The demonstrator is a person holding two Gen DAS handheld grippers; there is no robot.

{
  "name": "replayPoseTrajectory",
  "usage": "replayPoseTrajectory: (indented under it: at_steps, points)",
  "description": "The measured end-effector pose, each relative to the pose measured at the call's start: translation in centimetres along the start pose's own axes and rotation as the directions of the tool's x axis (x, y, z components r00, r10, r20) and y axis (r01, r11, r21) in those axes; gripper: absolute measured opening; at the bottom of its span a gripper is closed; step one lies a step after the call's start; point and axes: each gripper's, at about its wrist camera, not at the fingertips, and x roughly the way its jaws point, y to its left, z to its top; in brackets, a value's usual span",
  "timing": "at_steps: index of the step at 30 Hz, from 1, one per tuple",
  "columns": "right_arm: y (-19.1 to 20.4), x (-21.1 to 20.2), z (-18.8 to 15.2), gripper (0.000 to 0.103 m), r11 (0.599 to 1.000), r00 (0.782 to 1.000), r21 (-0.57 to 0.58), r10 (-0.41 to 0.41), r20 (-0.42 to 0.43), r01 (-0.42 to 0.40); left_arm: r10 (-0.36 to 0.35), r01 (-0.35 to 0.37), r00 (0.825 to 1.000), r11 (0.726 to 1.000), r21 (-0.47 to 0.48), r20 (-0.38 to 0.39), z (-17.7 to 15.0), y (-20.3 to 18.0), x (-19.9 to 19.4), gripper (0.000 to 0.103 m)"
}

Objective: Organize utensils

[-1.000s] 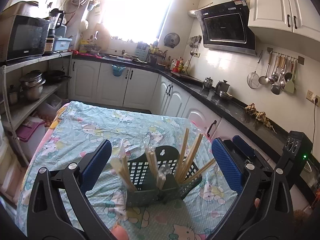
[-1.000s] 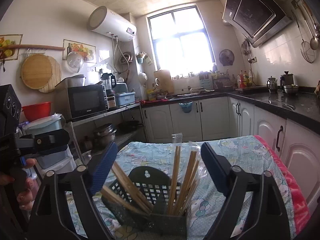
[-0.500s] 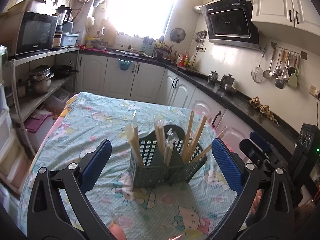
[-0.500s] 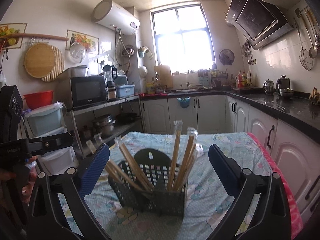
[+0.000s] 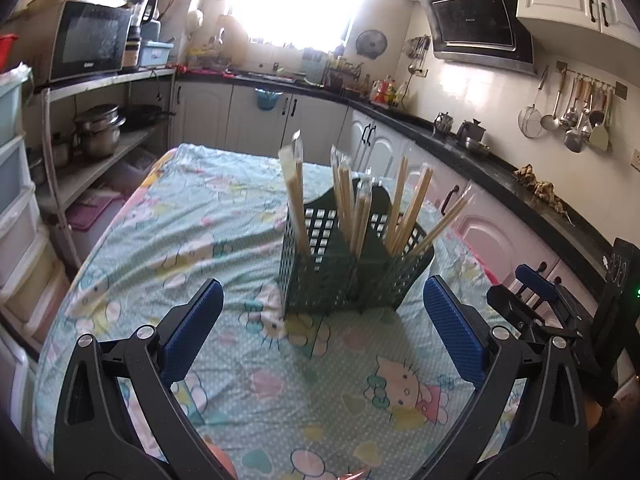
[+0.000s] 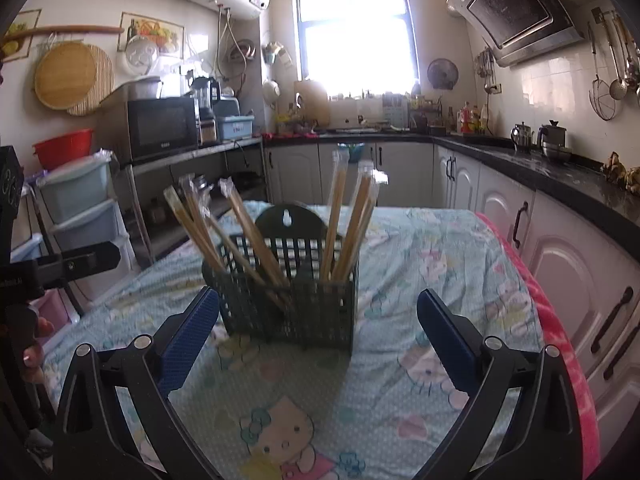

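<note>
A dark green perforated utensil caddy (image 5: pixel 352 272) (image 6: pixel 292 300) stands upright on the table, holding several wrapped wooden chopsticks (image 5: pixel 348 208) (image 6: pixel 348 224) that lean in its compartments. My left gripper (image 5: pixel 320 332) is open, its blue pads wide apart with nothing between them, a short way in front of the caddy. My right gripper (image 6: pixel 318 332) is open just as wide, its fingers also empty, facing the caddy from the other side. In the left wrist view the right gripper's body (image 5: pixel 560 312) shows at the right edge.
The table wears a light-blue cartoon-print cloth (image 5: pixel 168 232) (image 6: pixel 420 248). Shelves with a microwave (image 5: pixel 88 44) and pots stand to the left, white cabinets with a black counter (image 6: pixel 540 176) to the right. A hand (image 6: pixel 34 344) shows at the left edge.
Both grippers have drawn back from the caddy, which stood between their fingers a second ago and now sits beyond the tips. The right jaws spread slightly wider.
</note>
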Motion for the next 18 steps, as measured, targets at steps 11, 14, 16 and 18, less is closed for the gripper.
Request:
replayPoseTrajectory:
  at_steps: [11,14,16,18]
  points:
    - [0.2,-1.3,-3.7,0.097,0.999,0.999,-0.036,-0.034,0.008,0.034,0.029,-0.029,0.999,1.000,0.000,0.030,-3.3,-0.7,-0.2,0.092]
    - [0.6,-2.4,-4.7,0.096,0.997,0.997,-0.070,-0.041,0.063,0.045,0.028,-0.028,0.998,1.000,-0.002,0.059,-3.9,-0.8,-0.4,0.092]
    - [0.9,-3.0,-5.2,0.097,0.995,0.995,-0.082,-0.043,0.090,0.050,0.032,-0.032,0.996,0.999,-0.003,0.081,-4.2,-0.9,-0.6,0.092]
    - [1.2,-3.4,-5.5,0.097,0.996,0.994,-0.083,-0.035,0.103,0.044,0.036,-0.035,0.994,0.999,-0.007,0.105,-4.7,-1.0,-0.9,0.092]
